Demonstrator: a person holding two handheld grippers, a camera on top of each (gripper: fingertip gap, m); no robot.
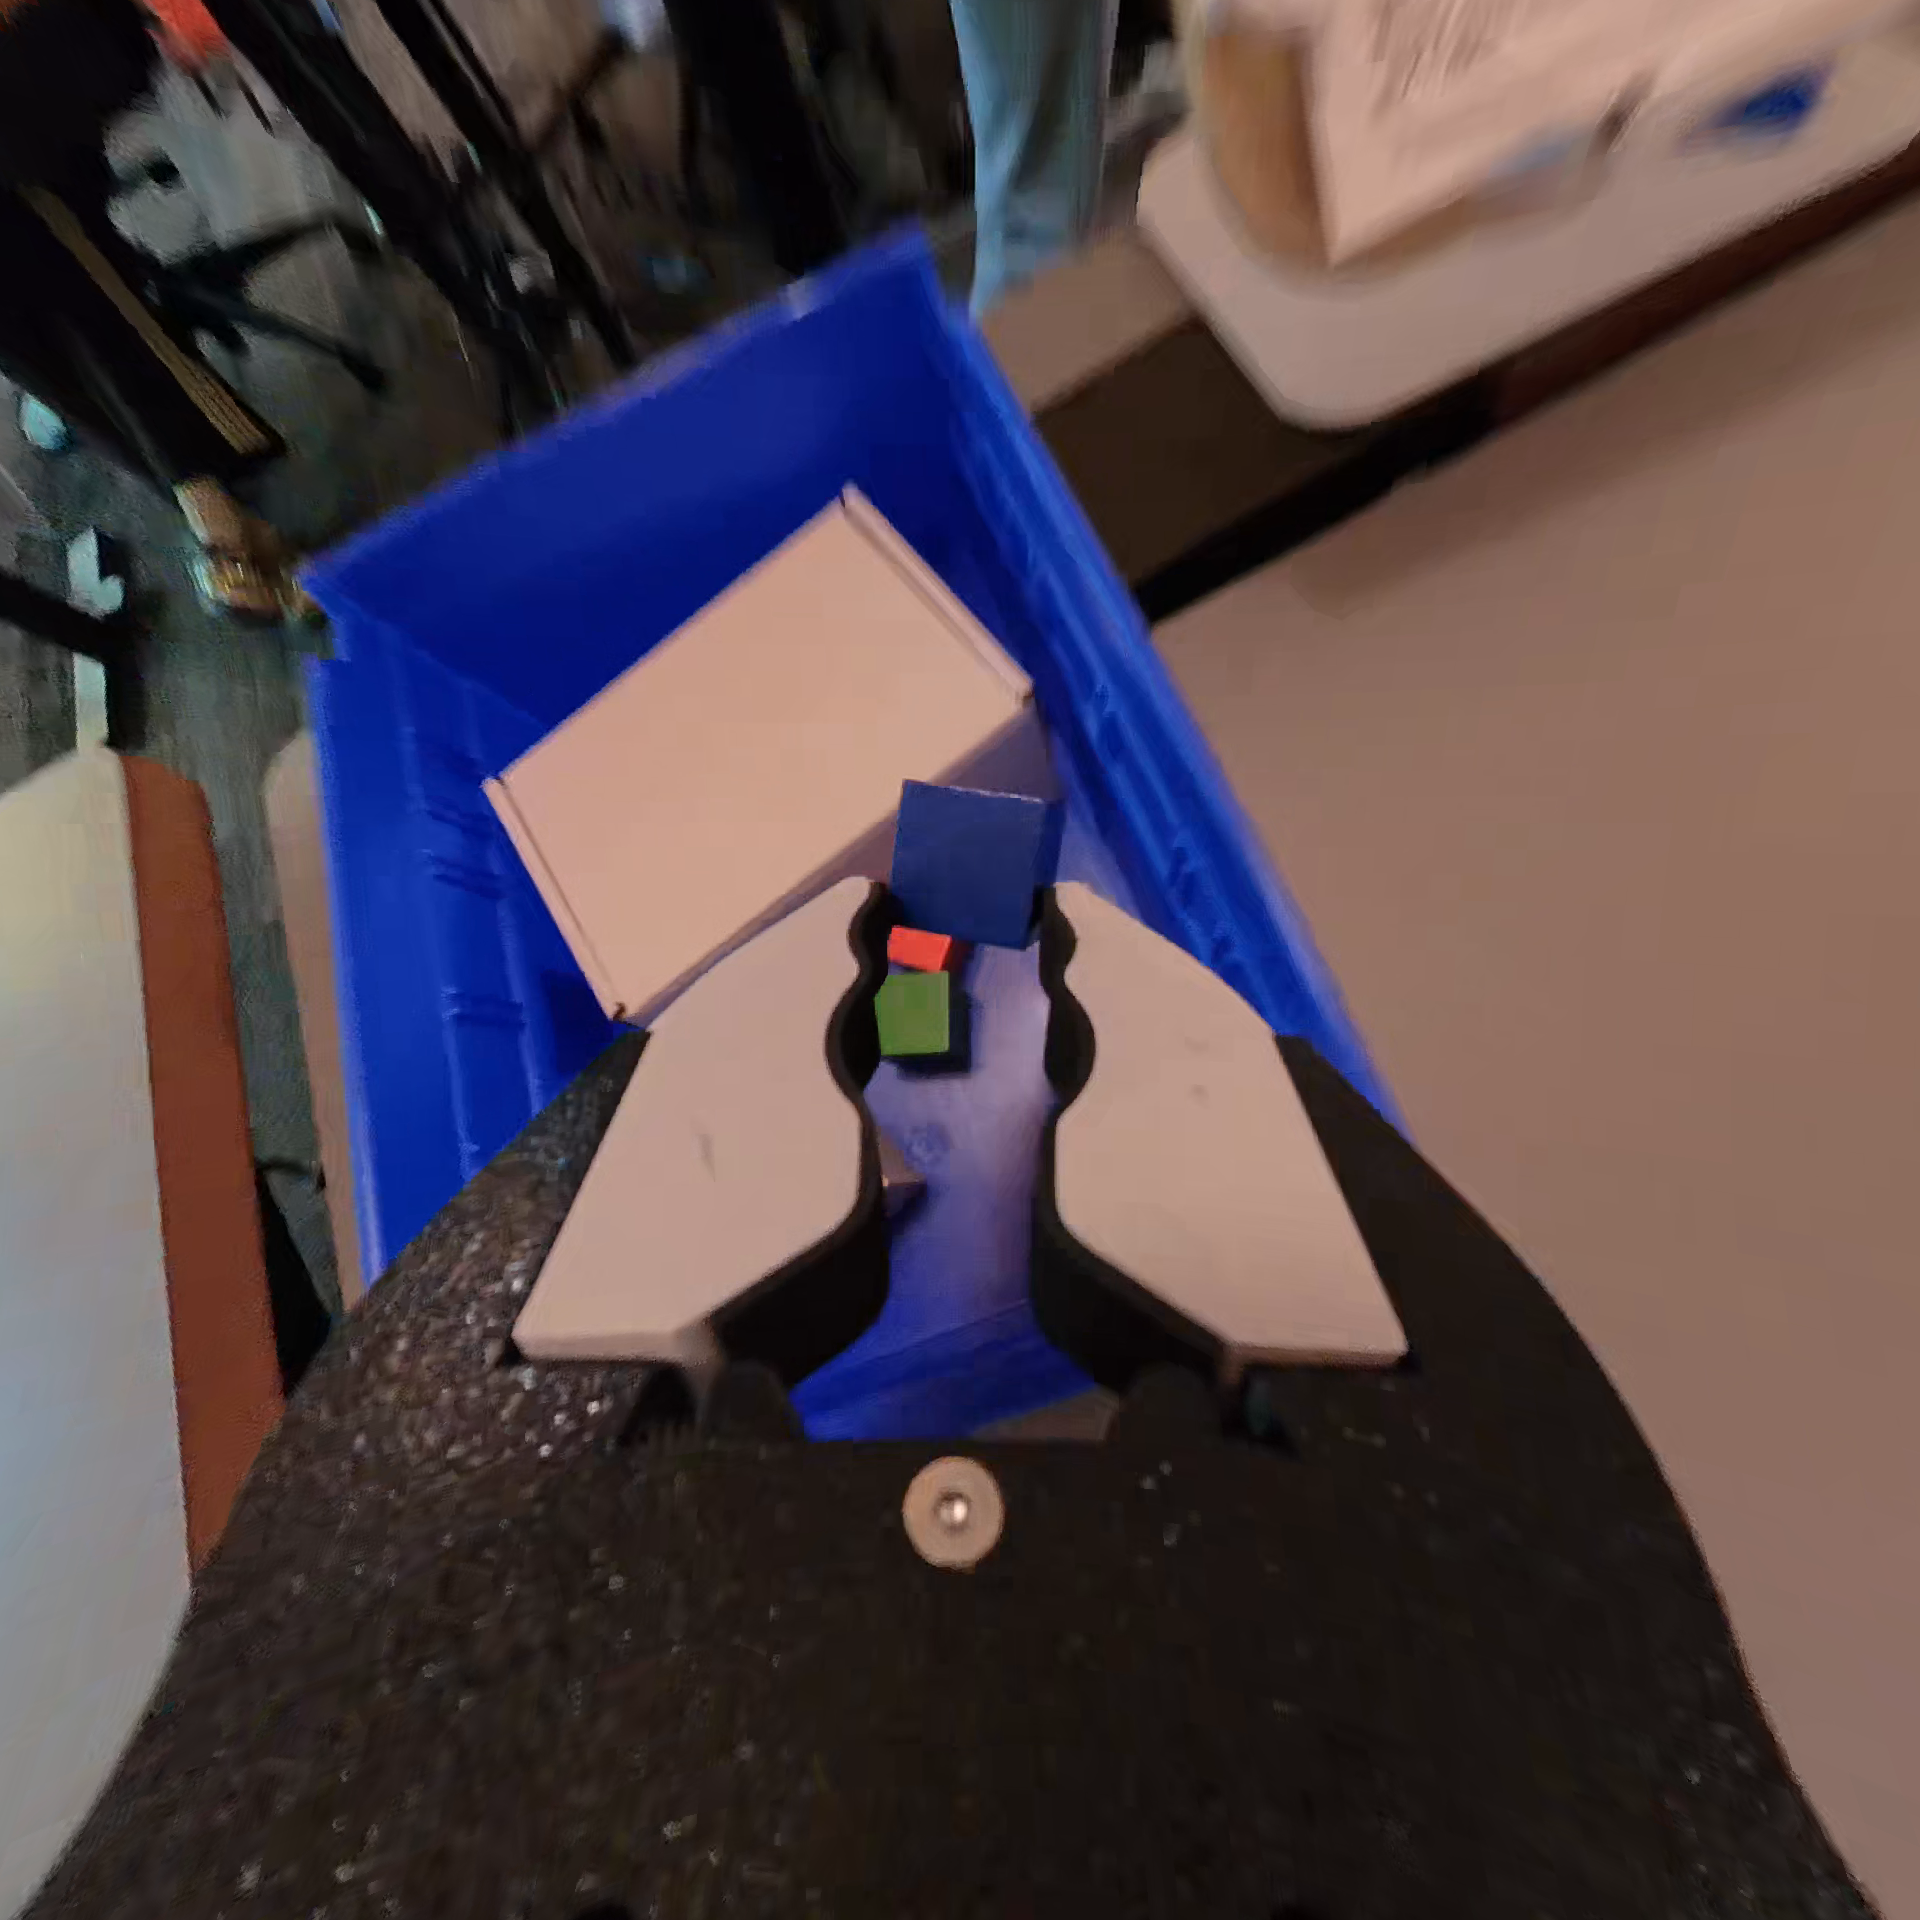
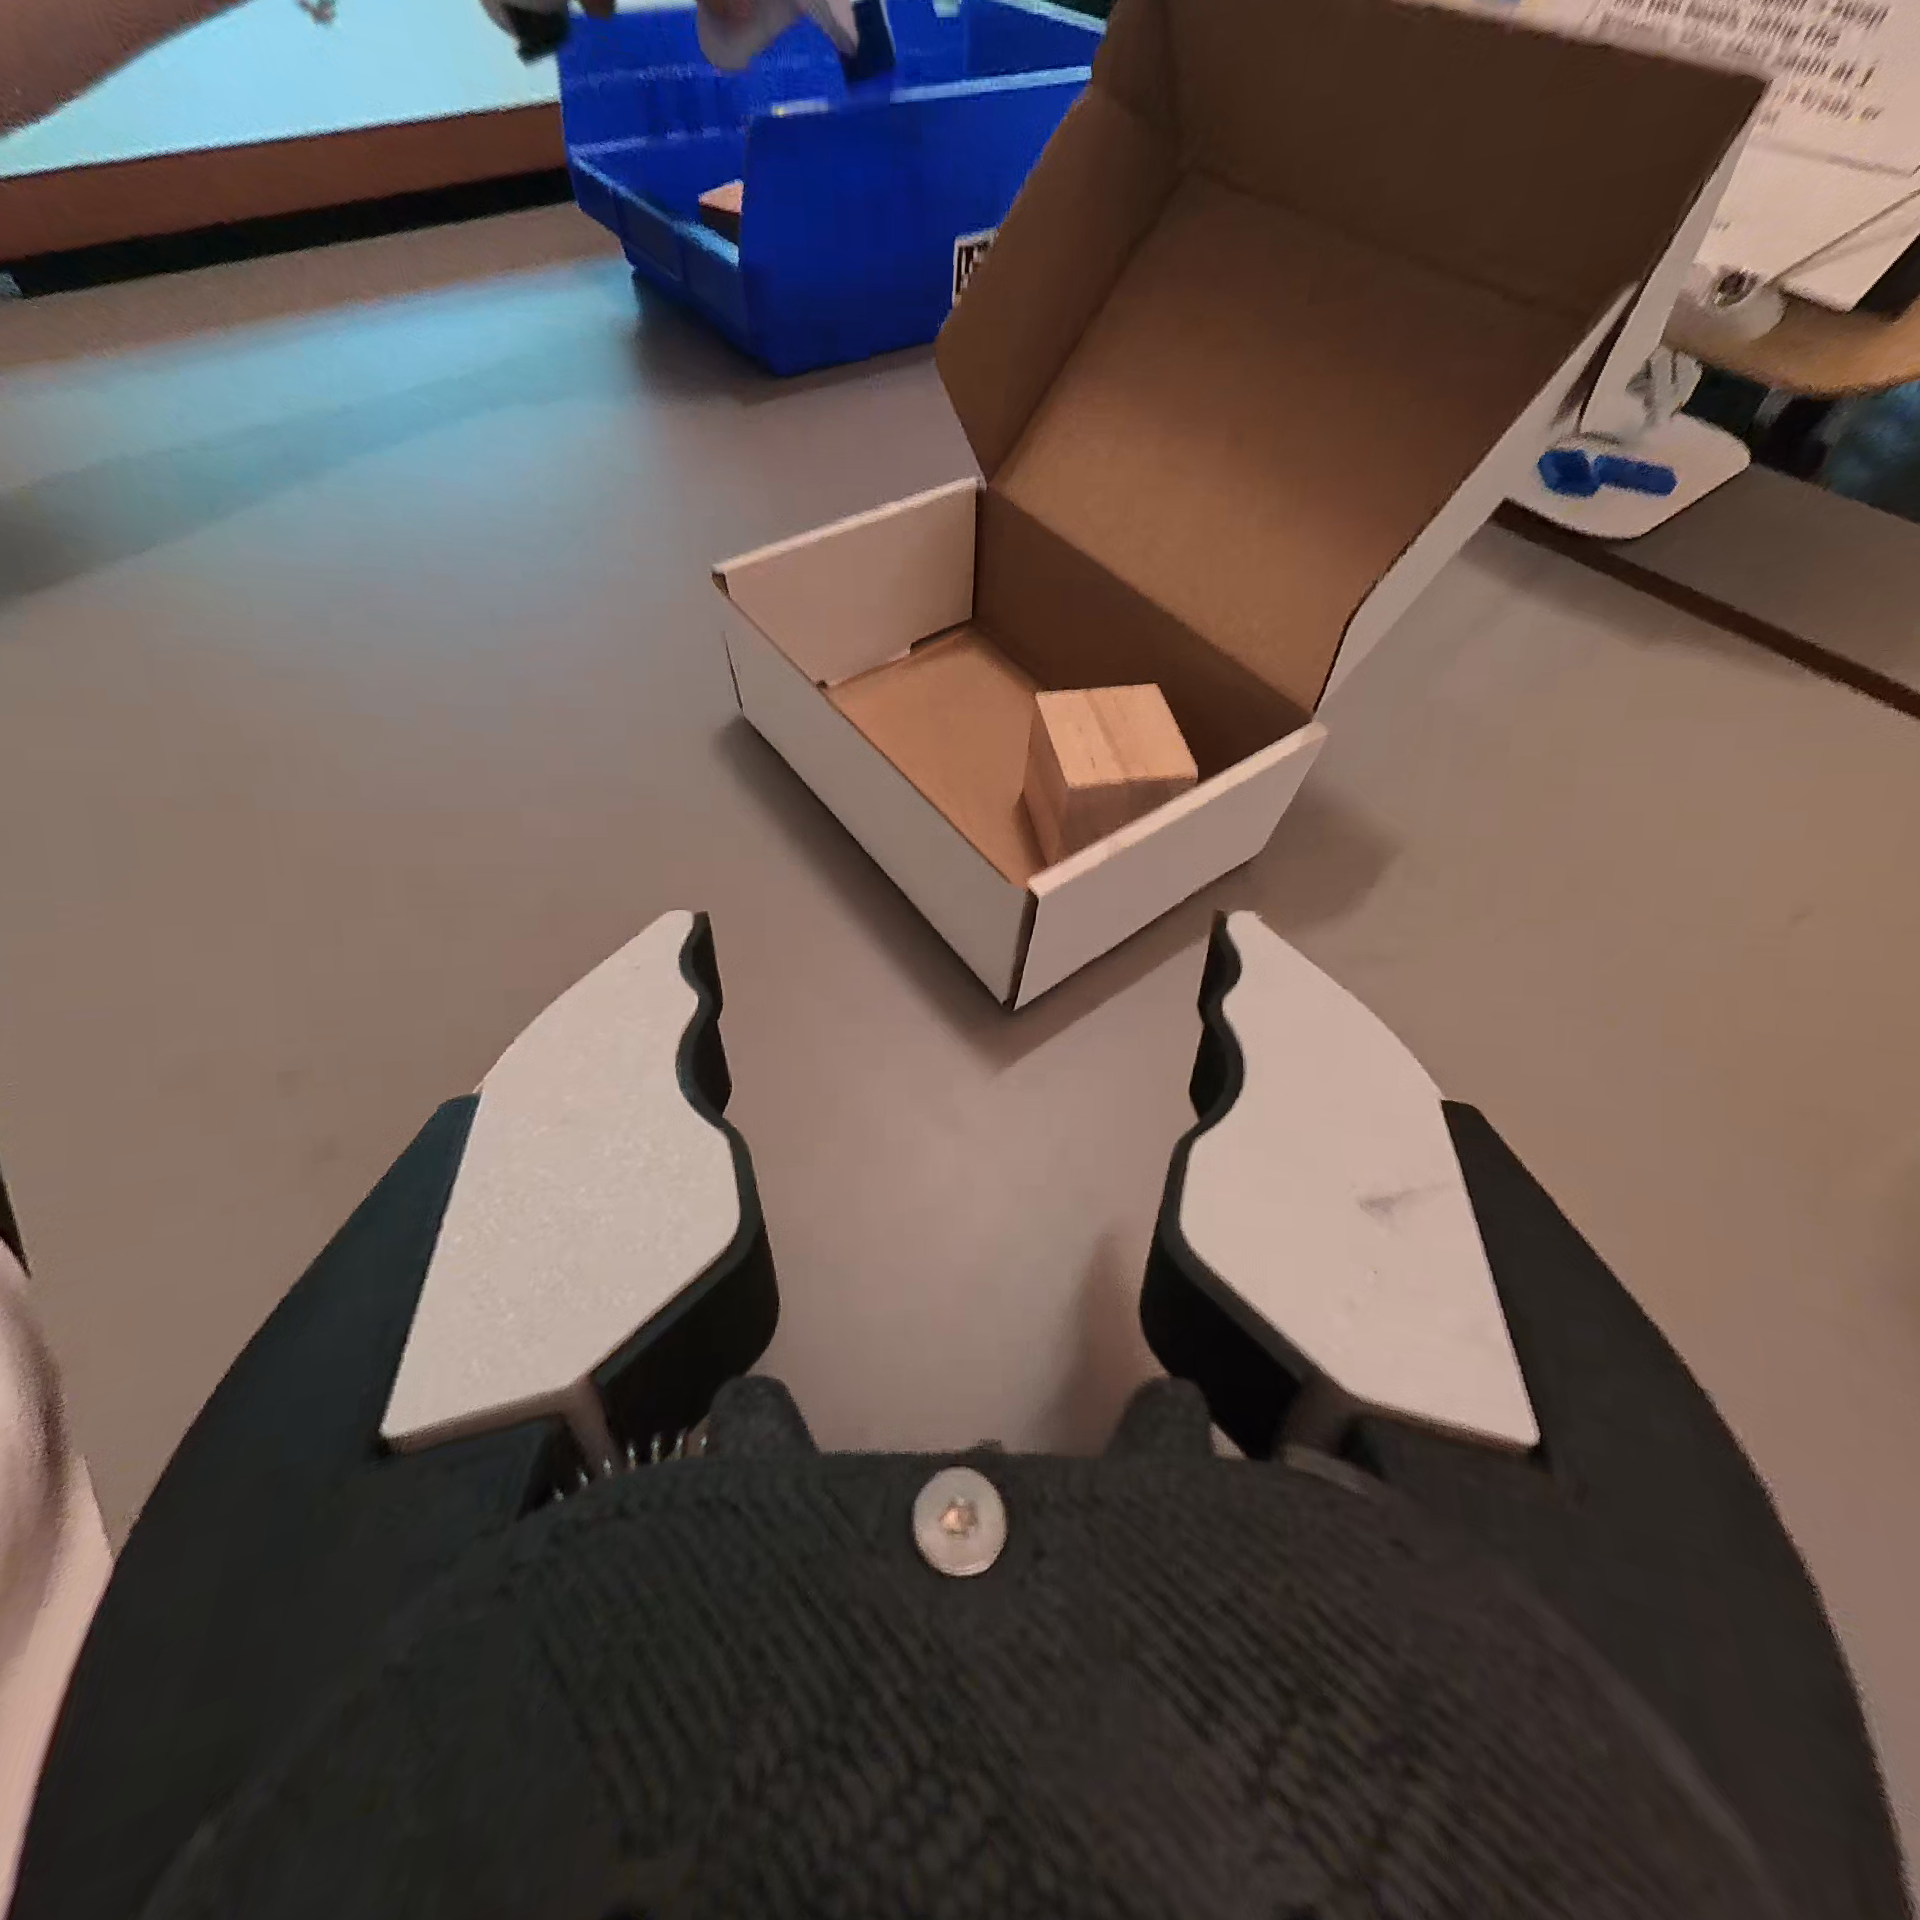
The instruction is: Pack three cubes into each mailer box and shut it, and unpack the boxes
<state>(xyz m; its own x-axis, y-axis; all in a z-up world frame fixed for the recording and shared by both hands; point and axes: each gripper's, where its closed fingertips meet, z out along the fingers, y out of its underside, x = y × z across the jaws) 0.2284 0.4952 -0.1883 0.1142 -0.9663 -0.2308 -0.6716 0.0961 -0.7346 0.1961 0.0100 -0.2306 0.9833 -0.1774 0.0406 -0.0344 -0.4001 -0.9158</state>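
Observation:
In the left wrist view my left gripper (image 1: pixel 961 894) hangs over a blue bin (image 1: pixel 623 540), shut on a blue cube (image 1: pixel 971 862) at its fingertips. On the bin floor below lie a red cube (image 1: pixel 920 948) and a green cube (image 1: pixel 914 1013). A closed white mailer box (image 1: pixel 758 727) lies tilted in the bin. In the right wrist view my right gripper (image 2: pixel 961 920) is open and empty, just short of an open white mailer box (image 2: pixel 883 790) on the table. Its lid stands up, and a plain wooden cube (image 2: pixel 1112 769) sits inside.
The blue bin (image 2: pixel 831 208) stands at the far side of the grey table (image 2: pixel 364 675), with a hand and the other gripper above it. A white stand with a blue part (image 2: pixel 1600 473) and paper sheets are at the right. A cardboard box (image 1: pixel 1455 125) sits on another table. The left gripper's tips are roughly 50 cm from the right gripper's.

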